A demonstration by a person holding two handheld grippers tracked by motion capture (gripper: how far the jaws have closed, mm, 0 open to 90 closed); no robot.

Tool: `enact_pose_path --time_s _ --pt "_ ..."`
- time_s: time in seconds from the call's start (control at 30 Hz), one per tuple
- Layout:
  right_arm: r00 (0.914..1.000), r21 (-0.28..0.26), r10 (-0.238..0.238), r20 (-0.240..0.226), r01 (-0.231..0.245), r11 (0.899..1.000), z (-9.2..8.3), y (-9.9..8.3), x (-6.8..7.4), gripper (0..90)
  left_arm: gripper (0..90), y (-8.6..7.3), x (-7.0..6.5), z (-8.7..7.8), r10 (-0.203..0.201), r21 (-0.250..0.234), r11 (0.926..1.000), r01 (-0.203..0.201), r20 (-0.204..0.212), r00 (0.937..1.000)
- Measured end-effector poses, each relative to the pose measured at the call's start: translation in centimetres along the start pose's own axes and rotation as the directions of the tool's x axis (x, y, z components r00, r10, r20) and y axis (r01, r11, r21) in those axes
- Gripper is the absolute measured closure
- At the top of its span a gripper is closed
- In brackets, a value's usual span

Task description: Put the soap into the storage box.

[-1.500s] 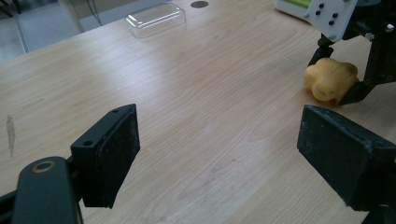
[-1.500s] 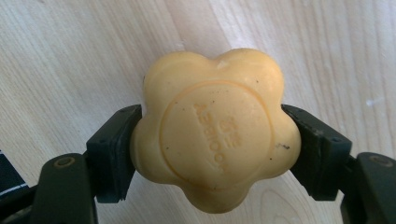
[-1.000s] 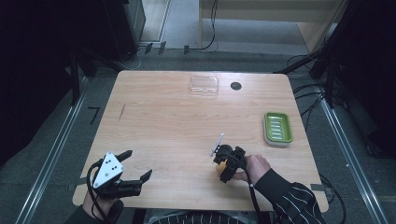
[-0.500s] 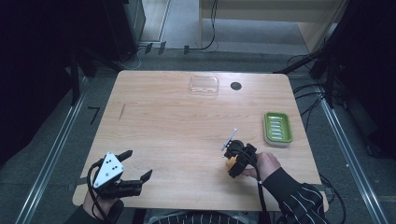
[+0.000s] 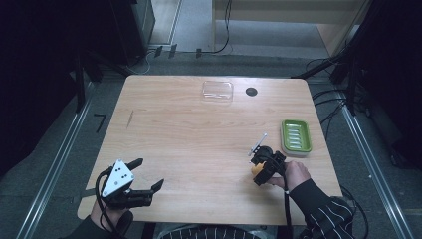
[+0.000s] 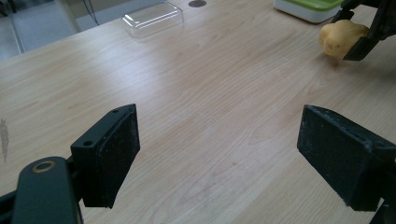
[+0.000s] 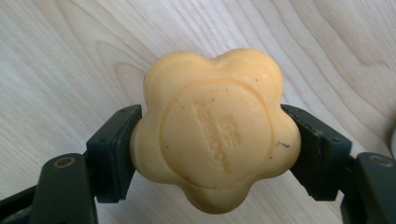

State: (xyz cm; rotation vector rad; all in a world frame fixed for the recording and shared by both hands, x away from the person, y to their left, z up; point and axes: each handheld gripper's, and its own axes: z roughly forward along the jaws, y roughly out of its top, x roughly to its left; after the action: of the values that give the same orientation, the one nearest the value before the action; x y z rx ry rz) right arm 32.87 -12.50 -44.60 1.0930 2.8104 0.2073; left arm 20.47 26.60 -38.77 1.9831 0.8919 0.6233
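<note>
At the near left edge of the desk (image 5: 199,149), the left gripper (image 5: 147,177) rests with jaws spread wide and nothing between them, apparently idle. Right of it, the right gripper (image 5: 256,164) clamps a flower-shaped yellow soap (image 7: 215,130) just above the wood, likely bound for the green soap dish (image 5: 296,137) just beyond. A clear lid (image 5: 217,91) lies at the far edge.

Spread fingers (image 6: 112,154) face yellow soap (image 6: 341,38) across table (image 6: 210,107).
</note>
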Motion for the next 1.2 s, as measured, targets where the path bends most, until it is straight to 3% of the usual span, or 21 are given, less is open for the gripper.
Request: enact_pose_path --time_s 0.6,1.2 --pt "0.9911 -0.009 0.130 0.031 -0.130 0.992 -0.5 -3.1 -3.3 25.9 13.6 0.3 -0.5 0.1 0.020 -0.002 0.9998 -0.020 0.012 0.9997" --pt "0.9773 -0.029 0.202 0.064 -0.201 0.979 -1.2 -4.1 -5.1 25.9 13.6 0.3 -0.5 0.0 0.018 -0.004 0.9998 -0.018 0.008 0.9998"
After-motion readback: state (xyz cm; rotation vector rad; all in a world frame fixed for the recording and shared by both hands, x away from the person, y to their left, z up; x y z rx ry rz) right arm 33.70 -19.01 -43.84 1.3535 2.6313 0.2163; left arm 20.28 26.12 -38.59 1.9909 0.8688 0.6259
